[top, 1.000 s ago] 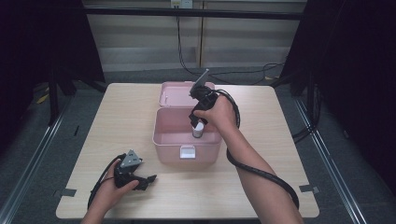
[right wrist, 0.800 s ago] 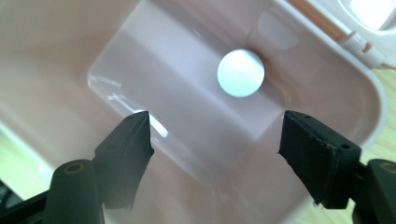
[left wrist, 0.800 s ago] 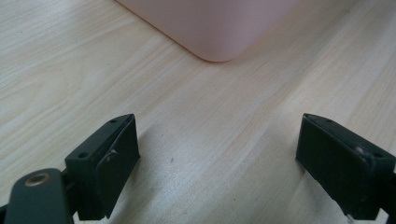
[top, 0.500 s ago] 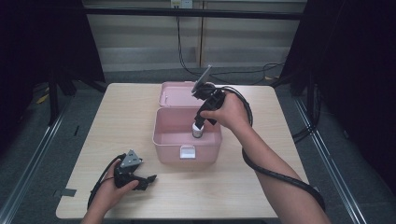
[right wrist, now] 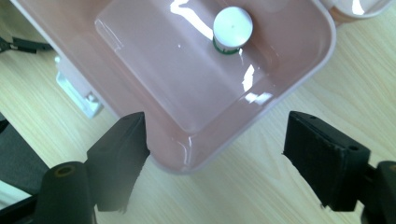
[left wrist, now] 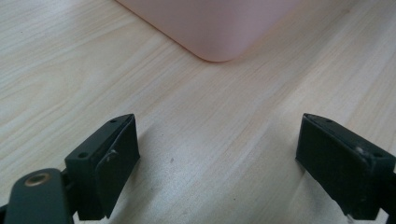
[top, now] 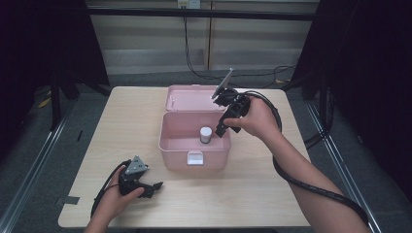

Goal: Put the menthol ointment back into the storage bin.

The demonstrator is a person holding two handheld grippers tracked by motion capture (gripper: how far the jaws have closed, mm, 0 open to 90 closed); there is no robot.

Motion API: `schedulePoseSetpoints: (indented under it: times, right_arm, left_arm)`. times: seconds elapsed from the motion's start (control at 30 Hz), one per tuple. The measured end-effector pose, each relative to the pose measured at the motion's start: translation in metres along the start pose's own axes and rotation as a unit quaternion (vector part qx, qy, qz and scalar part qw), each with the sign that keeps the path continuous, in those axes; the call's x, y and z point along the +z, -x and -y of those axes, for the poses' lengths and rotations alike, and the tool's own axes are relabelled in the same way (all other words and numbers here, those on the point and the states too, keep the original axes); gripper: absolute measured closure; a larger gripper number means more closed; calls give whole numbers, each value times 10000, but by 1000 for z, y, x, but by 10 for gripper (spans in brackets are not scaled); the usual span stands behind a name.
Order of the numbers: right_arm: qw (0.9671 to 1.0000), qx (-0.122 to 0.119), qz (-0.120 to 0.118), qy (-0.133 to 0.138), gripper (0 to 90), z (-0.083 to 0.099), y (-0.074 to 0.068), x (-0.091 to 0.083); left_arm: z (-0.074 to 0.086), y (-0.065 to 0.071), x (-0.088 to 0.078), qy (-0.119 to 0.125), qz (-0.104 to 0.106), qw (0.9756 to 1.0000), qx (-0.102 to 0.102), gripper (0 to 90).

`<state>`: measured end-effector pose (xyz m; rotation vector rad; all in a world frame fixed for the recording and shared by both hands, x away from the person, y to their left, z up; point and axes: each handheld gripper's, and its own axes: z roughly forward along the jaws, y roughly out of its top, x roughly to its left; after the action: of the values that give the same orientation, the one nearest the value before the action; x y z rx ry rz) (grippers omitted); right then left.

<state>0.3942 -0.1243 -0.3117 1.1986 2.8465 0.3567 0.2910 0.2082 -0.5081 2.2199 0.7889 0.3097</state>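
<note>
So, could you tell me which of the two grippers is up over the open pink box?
The right gripper, held above the pink box near its right wall, jaws open over the small white-capped bottle. The left gripper rests low on the table, in front of the box.

You let go of the little bottle (top: 206, 134) | it now stands alone in the pink box (top: 171, 141) | your right gripper (top: 222, 127) moved up, jaws wide apart

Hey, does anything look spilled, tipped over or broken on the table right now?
Nothing stands out. The small white-capped bottle stands upright inside the open pink plastic box, whose lid lies folded back flat on the wooden table.
</note>
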Motion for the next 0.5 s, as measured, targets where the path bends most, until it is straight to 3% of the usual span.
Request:
schedulePoseSetpoints:
  times: [0.3,0.5]
  right_arm:
    - [9998,-123,-12,150,180,21,3,-15]
    - [9996,-80,-63,273,173,40,9,-22]
  left_arm:
    - [0,0,0,-6,2,10000,6,125]
    - [0,0,0,0,1,10000,1,126]
